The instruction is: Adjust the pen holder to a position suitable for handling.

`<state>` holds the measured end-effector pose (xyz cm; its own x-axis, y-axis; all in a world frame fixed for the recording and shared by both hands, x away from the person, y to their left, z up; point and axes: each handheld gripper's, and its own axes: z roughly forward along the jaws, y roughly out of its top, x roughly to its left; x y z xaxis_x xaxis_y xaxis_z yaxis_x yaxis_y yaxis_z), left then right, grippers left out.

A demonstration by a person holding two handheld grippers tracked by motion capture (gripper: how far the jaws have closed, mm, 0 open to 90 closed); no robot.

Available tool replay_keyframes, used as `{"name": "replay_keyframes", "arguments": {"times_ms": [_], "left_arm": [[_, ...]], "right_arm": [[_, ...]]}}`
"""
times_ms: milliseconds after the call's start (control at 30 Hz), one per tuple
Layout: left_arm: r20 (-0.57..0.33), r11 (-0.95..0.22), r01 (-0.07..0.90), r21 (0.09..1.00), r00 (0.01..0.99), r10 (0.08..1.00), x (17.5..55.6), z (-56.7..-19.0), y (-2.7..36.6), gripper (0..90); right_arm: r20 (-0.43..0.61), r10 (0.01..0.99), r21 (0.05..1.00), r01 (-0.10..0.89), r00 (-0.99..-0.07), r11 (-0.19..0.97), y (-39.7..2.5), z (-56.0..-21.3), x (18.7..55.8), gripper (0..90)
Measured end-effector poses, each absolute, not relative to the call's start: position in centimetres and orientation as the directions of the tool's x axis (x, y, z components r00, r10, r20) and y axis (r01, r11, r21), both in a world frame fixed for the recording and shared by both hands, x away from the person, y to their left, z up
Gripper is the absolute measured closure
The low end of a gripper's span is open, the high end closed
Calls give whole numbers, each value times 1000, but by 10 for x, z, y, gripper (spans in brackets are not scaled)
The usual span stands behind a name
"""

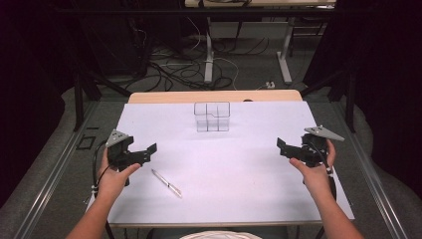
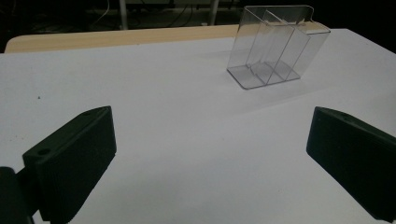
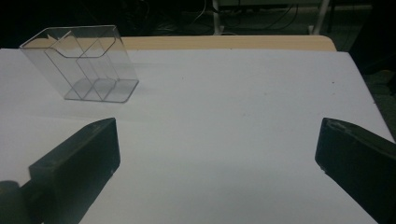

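A clear plastic organizer (image 1: 212,116) with several compartments stands upright at the back middle of the white sheet (image 1: 224,159); it is empty. A silver pen (image 1: 166,182) lies flat on the sheet, just right of my left hand. My left gripper (image 1: 149,151) is held at the sheet's left side, jaws wide apart and empty. At the right side my right gripper (image 1: 281,146) is open too, nothing between its jaws. The organizer (image 2: 276,46) shows up ahead and to the right in the left gripper view, and the same organizer (image 3: 80,63) ahead to the left in the right gripper view.
A wooden table edge (image 1: 214,96) shows behind the sheet. Beyond it are cables on the floor (image 1: 184,69) and table legs (image 1: 284,55). Dark curtains close both sides.
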<state>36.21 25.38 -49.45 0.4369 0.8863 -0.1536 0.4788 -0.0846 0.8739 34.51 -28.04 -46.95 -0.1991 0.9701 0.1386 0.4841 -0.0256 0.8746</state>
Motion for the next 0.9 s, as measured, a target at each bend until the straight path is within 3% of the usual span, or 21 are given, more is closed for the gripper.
{"name": "replay_keyframes", "arguments": {"times_ms": [233,900], "left_arm": [[-153,-85,485,870,430,890,363,-494,255,14],[-118,-126,482,867,446,887,359,-497,252,14]], "right_arm": [[125,969,863,506,-213,0,-267,-471,355,82],[68,942,839,530,-329,124,-205,-449,385,149]]}}
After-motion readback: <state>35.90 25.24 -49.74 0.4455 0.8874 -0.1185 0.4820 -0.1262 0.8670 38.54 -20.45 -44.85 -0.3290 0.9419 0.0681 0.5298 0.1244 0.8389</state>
